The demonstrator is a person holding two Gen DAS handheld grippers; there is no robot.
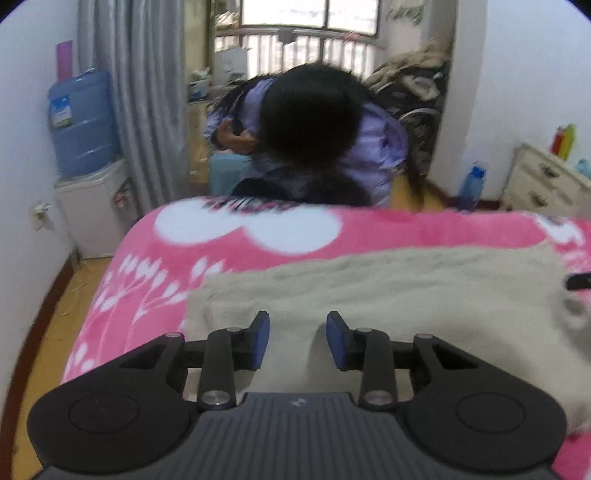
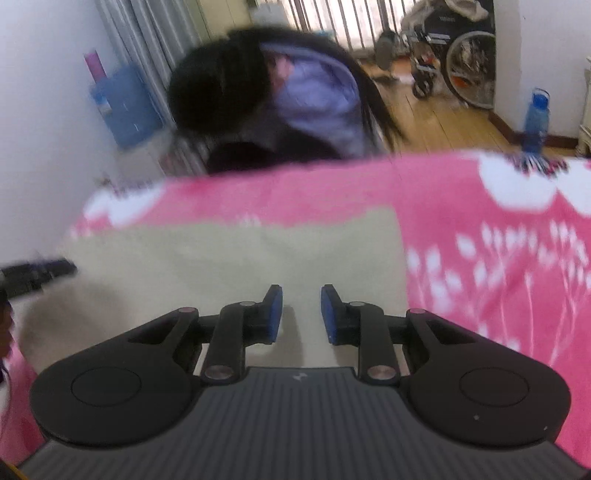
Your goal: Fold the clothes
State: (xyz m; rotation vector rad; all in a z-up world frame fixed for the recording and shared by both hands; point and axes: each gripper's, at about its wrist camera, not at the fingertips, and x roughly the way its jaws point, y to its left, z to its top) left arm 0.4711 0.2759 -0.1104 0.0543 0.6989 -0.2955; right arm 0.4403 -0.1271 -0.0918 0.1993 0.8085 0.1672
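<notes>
A beige garment (image 1: 388, 295) lies flat on a pink blanket (image 1: 155, 280) with white flower and leaf prints, covering the bed. The cloth reads as a broad rectangle whose long axis runs left to right across the bed, its far edge roughly parallel to the bed's far edge; what kind of garment it is, and which end is which, I cannot tell. In the right wrist view the same beige garment (image 2: 229, 258) has a straight right edge with pink blanket (image 2: 498, 258) beyond it.

The left gripper (image 1: 297, 339) hangs over the near left part of the cloth, its blue-padded fingers (image 1: 261, 341) spread apart with nothing between them. The right gripper (image 2: 301, 314) sits over the near right part, likewise released, cloth showing through the gap. The tip of the other tool pokes in at each view's edge.

Past the far end of the bed a person (image 1: 314, 125) in a lilac padded jacket bends low, dark hair hanging down. Far left, a blue water jug (image 1: 79, 122) stands on a white dispenser (image 1: 92, 210) beside grey curtains (image 1: 136, 92). A window (image 1: 306, 18) with railings lies at the far side, a wheelchair (image 2: 461, 66) on the wooden floor (image 2: 443, 118) to the right, a blue bottle (image 2: 535, 118) and a cream drawer chest (image 1: 546, 184) far right.
</notes>
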